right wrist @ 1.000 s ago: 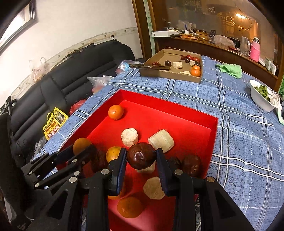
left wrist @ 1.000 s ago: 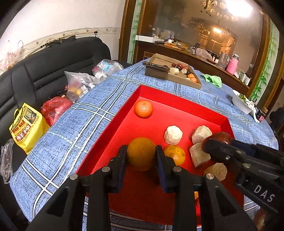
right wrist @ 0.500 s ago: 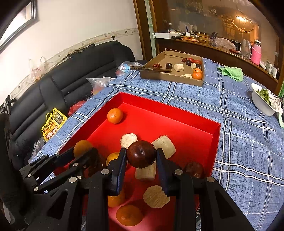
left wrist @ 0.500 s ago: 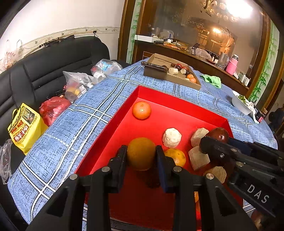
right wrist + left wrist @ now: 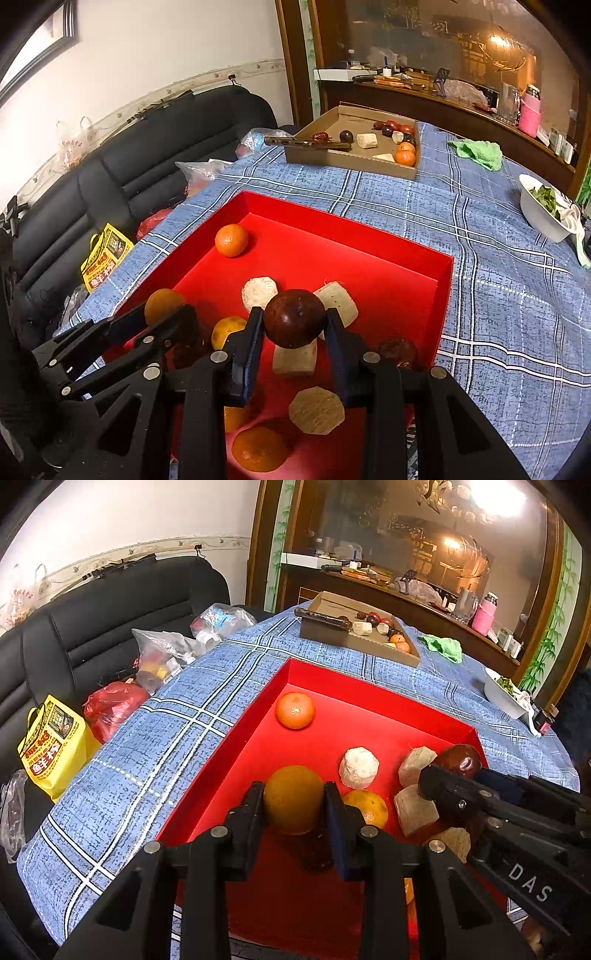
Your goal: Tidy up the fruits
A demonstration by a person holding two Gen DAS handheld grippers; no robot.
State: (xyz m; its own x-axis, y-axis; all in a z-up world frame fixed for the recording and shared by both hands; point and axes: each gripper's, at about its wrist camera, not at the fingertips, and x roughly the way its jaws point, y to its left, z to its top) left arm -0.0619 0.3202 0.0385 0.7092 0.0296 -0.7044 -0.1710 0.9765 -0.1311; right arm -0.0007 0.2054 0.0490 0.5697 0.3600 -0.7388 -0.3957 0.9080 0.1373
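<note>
right wrist view alone: right claw [image 5: 293,328] clamping dark fruit [image 5: 294,318]; orange [image 5: 293,798] in left claw [image 5: 293,805], perhaps lifted

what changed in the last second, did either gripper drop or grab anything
Nothing was grabbed or dropped. The left gripper still clamps the dull orange round fruit, and the right gripper still clamps the dark red round fruit. Both have risen a little above the red tray. The loose fruits and pale chunks in it have not moved.
</note>
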